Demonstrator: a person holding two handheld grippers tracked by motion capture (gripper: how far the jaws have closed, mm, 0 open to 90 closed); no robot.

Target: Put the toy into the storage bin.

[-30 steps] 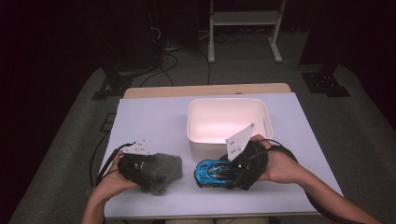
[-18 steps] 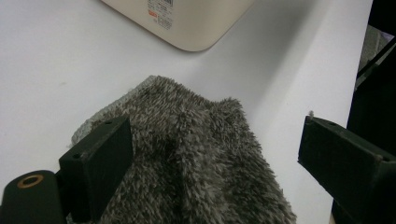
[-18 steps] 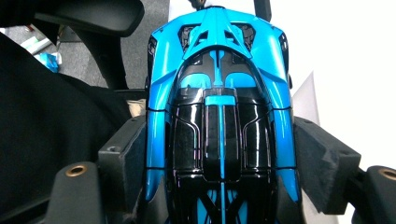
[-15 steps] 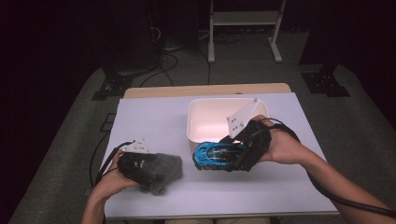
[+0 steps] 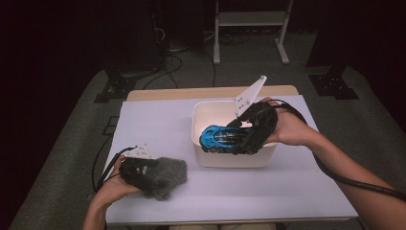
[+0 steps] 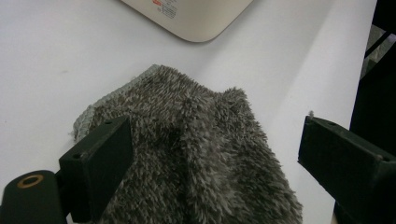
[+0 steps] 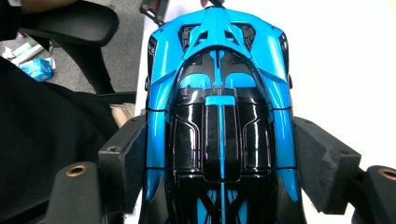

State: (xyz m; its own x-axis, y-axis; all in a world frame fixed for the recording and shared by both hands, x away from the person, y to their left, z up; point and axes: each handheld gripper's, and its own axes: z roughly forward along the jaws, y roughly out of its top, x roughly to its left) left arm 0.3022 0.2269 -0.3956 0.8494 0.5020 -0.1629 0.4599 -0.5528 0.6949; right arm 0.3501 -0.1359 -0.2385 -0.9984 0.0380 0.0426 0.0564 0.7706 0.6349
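The right gripper [image 5: 242,139] clamps a blue toy car [image 5: 219,138] by its sides, held above the white bin [image 5: 234,158]. The left gripper [image 6: 210,163] rests released, its jaws wide around a grey fuzzy cloth [image 6: 196,149] on the table [image 5: 158,120].

Your white sheet [image 5: 153,124] covers most of the table [image 5: 210,92] (a strip of bare wood shows along its far edge). Beyond it you have a metal stand [image 5: 249,20] and loose cables [image 5: 174,55] on the grey floor [image 5: 72,124].
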